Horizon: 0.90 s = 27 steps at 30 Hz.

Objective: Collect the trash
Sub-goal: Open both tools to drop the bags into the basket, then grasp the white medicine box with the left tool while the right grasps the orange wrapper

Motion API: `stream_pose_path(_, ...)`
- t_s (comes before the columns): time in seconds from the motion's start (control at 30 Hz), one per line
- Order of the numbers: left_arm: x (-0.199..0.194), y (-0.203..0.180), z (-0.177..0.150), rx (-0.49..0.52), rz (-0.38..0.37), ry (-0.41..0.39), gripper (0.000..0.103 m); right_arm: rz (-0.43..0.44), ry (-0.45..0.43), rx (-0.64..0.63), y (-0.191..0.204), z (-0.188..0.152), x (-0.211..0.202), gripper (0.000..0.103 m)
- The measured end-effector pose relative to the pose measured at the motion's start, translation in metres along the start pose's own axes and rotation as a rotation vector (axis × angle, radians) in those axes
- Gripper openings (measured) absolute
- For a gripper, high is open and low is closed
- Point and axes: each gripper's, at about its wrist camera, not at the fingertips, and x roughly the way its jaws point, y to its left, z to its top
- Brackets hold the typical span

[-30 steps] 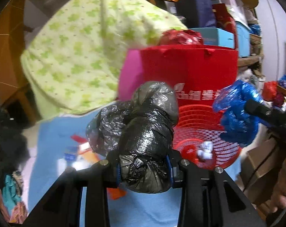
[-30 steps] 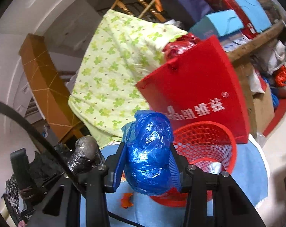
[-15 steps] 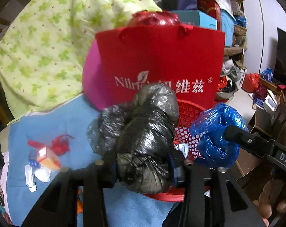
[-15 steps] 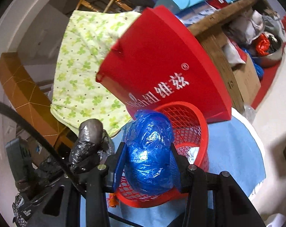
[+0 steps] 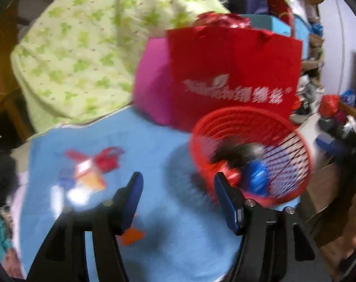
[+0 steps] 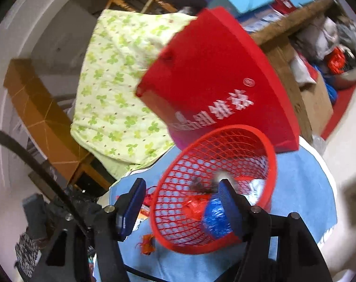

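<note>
My left gripper point(image 5: 178, 196) and right gripper point(image 6: 181, 196) have just been opening and hold nothing. The black bag point(image 5: 239, 154) and blue bag point(image 6: 215, 218) lie ahead in the red basket point(image 6: 269, 150).

A red paper bag point(image 5: 234, 80) with white lettering stands at the back edge of the blue cloth point(image 5: 154, 155), a pink bag point(image 5: 152, 87) touching its left side. Behind them slumps a green-patterned quilt point(image 5: 83, 47). Cardboard boxes point(image 6: 316, 103) crowd the right.
</note>
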Motion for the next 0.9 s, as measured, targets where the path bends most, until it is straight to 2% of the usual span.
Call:
stream_pose_path(0.13, -0.013, 0.040, -0.032, -0.028, 0.089, 0.013, 0.064, 0.058, 0.006, -0.064, 0.028, -0.006, -0.001, 0.068)
stream_pose_path(0.27, -0.022, 0.089, -0.064, -0.116, 0.179, 0.046, 0.064, 0.116, 0.037, -0.136, 0.060, -0.016, 0.005, 0.068)
stream_pose_path(0.4, -0.029, 0.135, -0.092, -0.226, 0.247, 0.075, 0.064, 0.155, 0.105, -0.197, 0.093, -0.034, 0.021, 0.068)
stream_pose_path(0.53, -0.034, 0.171, -0.120, -0.321, 0.284, 0.087, 0.064, 0.171, 0.203, -0.249, 0.118, -0.062, 0.048, 0.068)
stream_pose_path(0.77, -0.023, 0.215, -0.154, -0.430, 0.317, 0.111, 0.064, 0.141, 0.369, -0.295, 0.138, -0.107, 0.097, 0.068)
stream_pose_path(0.9, -0.009, 0.237, -0.168, -0.474, 0.325, 0.128, 0.064, 0.081, 0.489, -0.280, 0.134, -0.130, 0.134, 0.068)
